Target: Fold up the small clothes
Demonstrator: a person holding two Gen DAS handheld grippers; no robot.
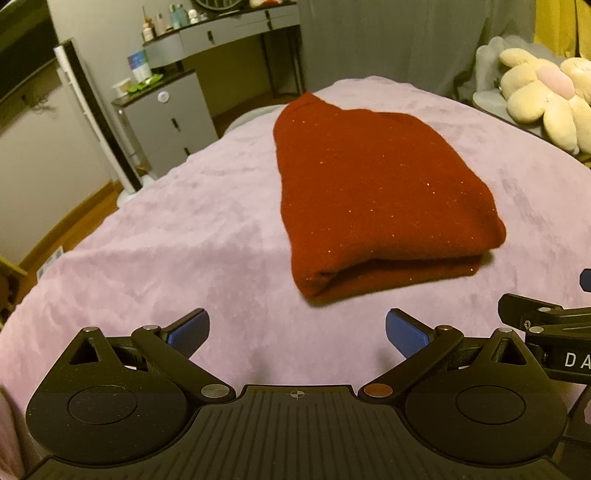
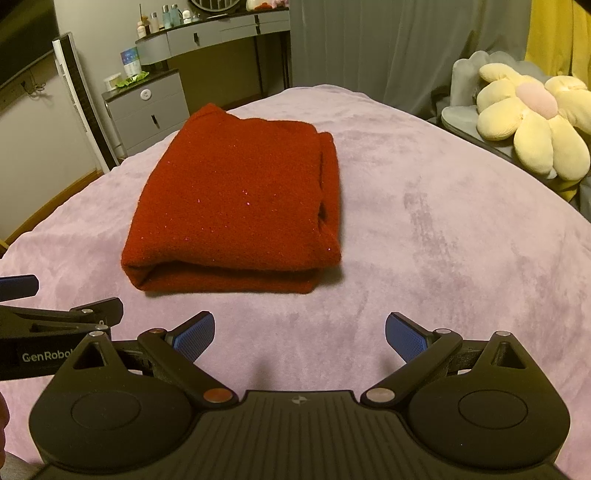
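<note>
A dark red knitted garment [image 1: 376, 195] lies folded into a thick rectangle on the pale purple blanket [image 1: 166, 240]; it also shows in the right wrist view [image 2: 236, 210]. My left gripper [image 1: 297, 330] is open and empty, held just short of the garment's near folded edge. My right gripper [image 2: 299, 332] is open and empty, also short of that edge and a little to the right of it. Each gripper shows at the edge of the other's view: the right one [image 1: 554, 325], the left one [image 2: 55, 314].
A yellow flower-shaped cushion [image 2: 532, 122] lies on a grey chair at the right. A grey bedside cabinet [image 2: 147, 110] and a dressing table with bottles [image 2: 221, 33] stand beyond the bed's far left. A white tower fan [image 1: 96, 122] stands at the left.
</note>
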